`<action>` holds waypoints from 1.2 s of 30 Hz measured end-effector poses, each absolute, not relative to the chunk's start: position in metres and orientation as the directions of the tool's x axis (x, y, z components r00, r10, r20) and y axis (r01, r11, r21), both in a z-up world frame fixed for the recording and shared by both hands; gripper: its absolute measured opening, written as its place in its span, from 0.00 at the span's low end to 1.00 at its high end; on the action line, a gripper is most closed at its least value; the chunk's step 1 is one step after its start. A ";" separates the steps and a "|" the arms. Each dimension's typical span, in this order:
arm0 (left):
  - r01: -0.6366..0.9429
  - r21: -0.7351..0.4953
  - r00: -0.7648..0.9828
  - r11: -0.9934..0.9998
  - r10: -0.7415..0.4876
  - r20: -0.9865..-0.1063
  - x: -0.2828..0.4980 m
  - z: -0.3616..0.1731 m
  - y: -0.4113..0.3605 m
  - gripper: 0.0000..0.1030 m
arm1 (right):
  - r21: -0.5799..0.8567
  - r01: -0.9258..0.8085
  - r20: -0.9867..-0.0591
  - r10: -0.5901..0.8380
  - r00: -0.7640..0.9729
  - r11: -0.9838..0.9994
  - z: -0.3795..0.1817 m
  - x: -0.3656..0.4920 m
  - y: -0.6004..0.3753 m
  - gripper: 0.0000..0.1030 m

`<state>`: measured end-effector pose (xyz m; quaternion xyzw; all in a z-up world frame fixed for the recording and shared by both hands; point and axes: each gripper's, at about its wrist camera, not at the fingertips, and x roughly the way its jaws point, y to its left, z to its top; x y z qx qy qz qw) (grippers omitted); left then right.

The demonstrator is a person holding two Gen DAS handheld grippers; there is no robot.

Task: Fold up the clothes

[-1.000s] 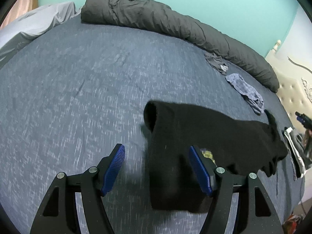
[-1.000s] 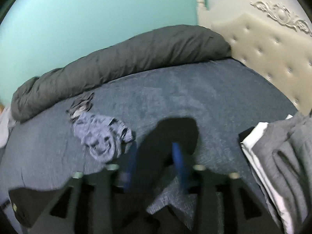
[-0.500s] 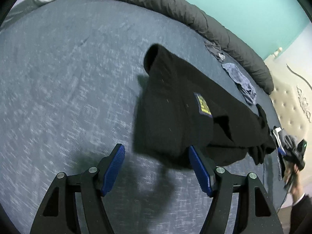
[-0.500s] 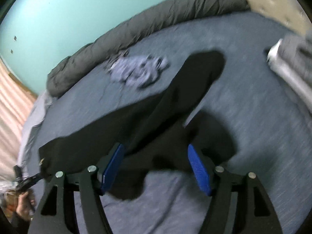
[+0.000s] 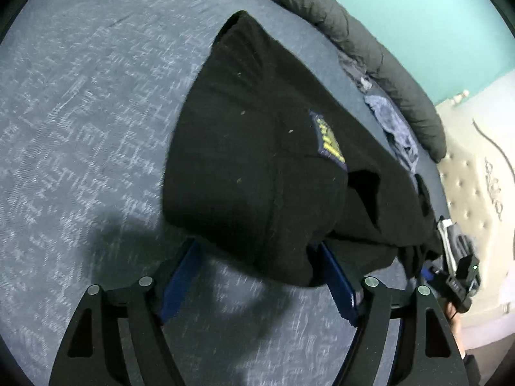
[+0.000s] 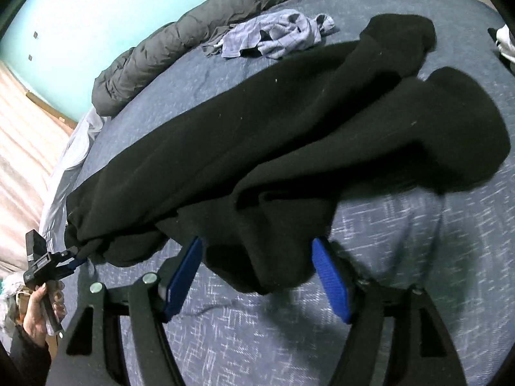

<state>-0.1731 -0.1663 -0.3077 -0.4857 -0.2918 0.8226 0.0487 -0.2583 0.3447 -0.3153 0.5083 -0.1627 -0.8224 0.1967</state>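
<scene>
Black fleece fills both of my views: one black garment [image 5: 257, 160] stretched across the blue-flecked bed [image 5: 80, 128], running from one gripper to the other. Its near edges hang just clear of the sheet, with a shadow under each. One patch [image 5: 330, 143] with yellow lettering shows on it. From the right camera I count two rounded tube ends [image 6: 466, 122] lying side by side toward the far side; I cannot say whether they are sleeves or legs.

My left gripper [image 5: 254, 246] has its blue fingers standing wide apart, with a thick bunch of the fleece between them covering the tips. I cannot tell whether the pads actually pinch it. The right gripper [image 6: 257, 241] looks the same: fingers wide, a fold of the fabric sagging between them and hiding the tips, and the grip unclear. Seen from the right camera, the left hand [image 6: 42, 308] grips its handle at the bed's edge, where the garment's bunched end meets that tool's tips.

Elsewhere I count one rolled dark grey duvet [image 5: 354, 32] along the turquoise wall [image 5: 434, 16], two small crumpled pieces beside it, a blue-grey one [image 6: 276, 38] and a darker grey one [image 6: 210, 46], and one folded pile [image 5: 450, 234] near the tufted headboard [image 5: 473, 186].
</scene>
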 end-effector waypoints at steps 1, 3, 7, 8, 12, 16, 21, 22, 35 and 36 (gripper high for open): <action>0.194 -0.526 -0.528 -0.828 0.364 -0.767 -0.175 -0.308 -0.163 0.68 | 0.473 0.155 -0.771 -0.493 -0.404 -0.867 -0.318 -0.261 0.344 0.69; 0.189 -0.516 -0.526 -0.836 0.357 -0.772 -0.179 -0.310 -0.160 0.49 | 0.495 0.144 -0.759 -0.507 -0.409 -0.857 -0.322 -0.264 0.347 0.65; 0.190 -0.513 -0.543 -0.837 0.346 -0.765 -0.183 -0.306 -0.162 0.22 | 0.514 0.107 -0.750 -0.507 -0.425 -0.851 -0.326 -0.268 0.357 0.14; 0.186 -0.516 -0.553 -0.836 0.345 -0.759 -0.183 -0.301 -0.164 0.20 | 0.513 0.103 -0.751 -0.503 -0.428 -0.852 -0.325 -0.268 0.358 0.11; 0.141 -0.494 -0.586 -0.858 0.330 -0.740 -0.177 -0.269 -0.162 0.15 | 0.514 0.106 -0.718 -0.494 -0.490 -0.851 -0.300 -0.264 0.370 0.08; 0.100 -0.472 -0.612 -0.876 0.320 -0.723 -0.171 -0.228 -0.160 0.13 | 0.525 0.126 -0.677 -0.503 -0.538 -0.842 -0.261 -0.259 0.383 0.08; 0.089 -0.445 -0.642 -0.891 0.290 -0.710 -0.162 -0.179 -0.168 0.08 | 0.505 0.167 -0.644 -0.498 -0.581 -0.847 -0.210 -0.244 0.395 0.08; 0.090 -0.439 -0.647 -0.894 0.283 -0.709 -0.159 -0.169 -0.170 0.08 | 0.505 0.170 -0.635 -0.498 -0.591 -0.846 -0.200 -0.241 0.398 0.08; 0.102 -0.404 -0.654 -0.909 0.244 -0.716 -0.112 -0.109 -0.197 0.07 | 0.446 0.261 -0.617 -0.506 -0.603 -0.856 -0.112 -0.179 0.434 0.08; 0.106 -0.398 -0.648 -0.911 0.241 -0.723 -0.109 -0.111 -0.198 0.07 | 0.438 0.267 -0.630 -0.505 -0.590 -0.859 -0.115 -0.176 0.433 0.08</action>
